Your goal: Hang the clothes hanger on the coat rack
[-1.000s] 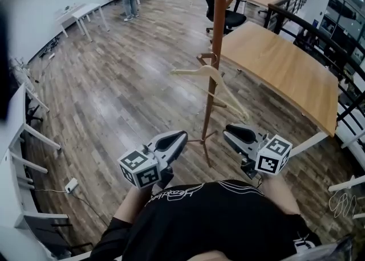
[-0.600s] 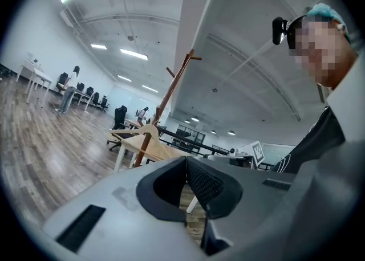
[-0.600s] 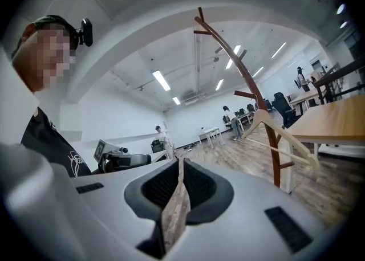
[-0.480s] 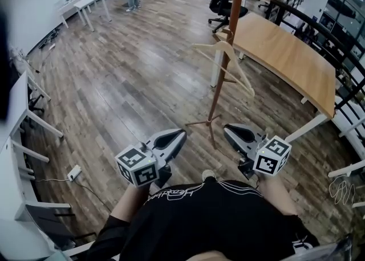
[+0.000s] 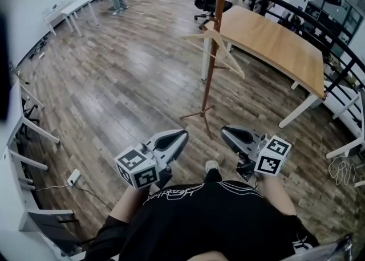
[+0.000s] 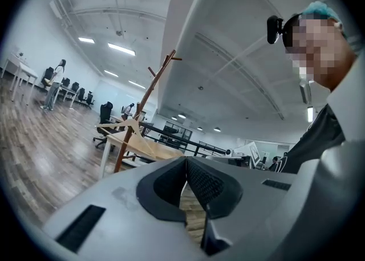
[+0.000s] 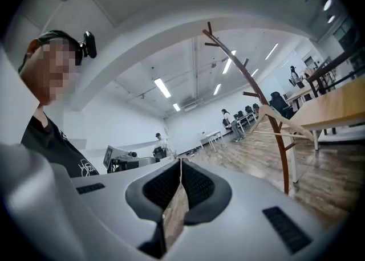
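Across the wooden office floor [image 5: 114, 83], the clothes hanger [image 5: 230, 56] is already hanging on the coat rack [image 5: 209, 83], well ahead of the left gripper [image 5: 182, 135], sitting closed and empty, and the right gripper [image 5: 224, 132], just finishing closing on nothing, so the task is looking done.

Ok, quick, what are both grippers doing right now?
Left gripper: shut, nothing between its jaws.
Right gripper: shut, jaws just closed, nothing held.

Head view peers steeply down from over the person's [image 5: 217, 220] chest onto the wood floor [image 5: 114, 94], while both gripper views sit low, facing level across the room, and all three catch the coat rack [image 5: 209, 83] beside the tabletop [image 5: 274, 43], well ahead.
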A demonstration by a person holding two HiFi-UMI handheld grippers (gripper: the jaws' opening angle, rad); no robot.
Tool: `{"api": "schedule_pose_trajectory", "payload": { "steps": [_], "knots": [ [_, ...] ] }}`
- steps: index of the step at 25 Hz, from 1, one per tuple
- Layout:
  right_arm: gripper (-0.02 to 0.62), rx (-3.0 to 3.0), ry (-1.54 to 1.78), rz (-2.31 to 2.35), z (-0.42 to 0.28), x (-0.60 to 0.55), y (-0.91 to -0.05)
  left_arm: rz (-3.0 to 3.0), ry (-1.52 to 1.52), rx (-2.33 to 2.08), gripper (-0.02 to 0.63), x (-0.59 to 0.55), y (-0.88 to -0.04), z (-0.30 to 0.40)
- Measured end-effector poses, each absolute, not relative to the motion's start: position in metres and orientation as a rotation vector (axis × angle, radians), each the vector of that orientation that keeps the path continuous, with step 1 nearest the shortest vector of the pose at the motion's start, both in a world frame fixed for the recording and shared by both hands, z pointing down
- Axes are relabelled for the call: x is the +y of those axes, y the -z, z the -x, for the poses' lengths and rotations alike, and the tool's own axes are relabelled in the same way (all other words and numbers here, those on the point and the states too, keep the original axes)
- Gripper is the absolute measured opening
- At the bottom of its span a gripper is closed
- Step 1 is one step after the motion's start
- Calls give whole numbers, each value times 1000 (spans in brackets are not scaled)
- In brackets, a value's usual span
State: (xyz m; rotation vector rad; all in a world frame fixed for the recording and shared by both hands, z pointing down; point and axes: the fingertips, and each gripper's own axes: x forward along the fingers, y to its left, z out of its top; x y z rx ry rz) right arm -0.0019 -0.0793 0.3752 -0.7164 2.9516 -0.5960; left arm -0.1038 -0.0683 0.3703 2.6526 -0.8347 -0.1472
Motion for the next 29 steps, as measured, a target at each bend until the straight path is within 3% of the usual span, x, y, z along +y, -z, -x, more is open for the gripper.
{"api": "schedule_pose_trajectory", "payload": {
  "steps": [29],
  "knots": [
    [40, 2936, 646, 993, -39, -53, -420, -2627, 98, -663, 8, -57, -402, 65]
  ]
}}
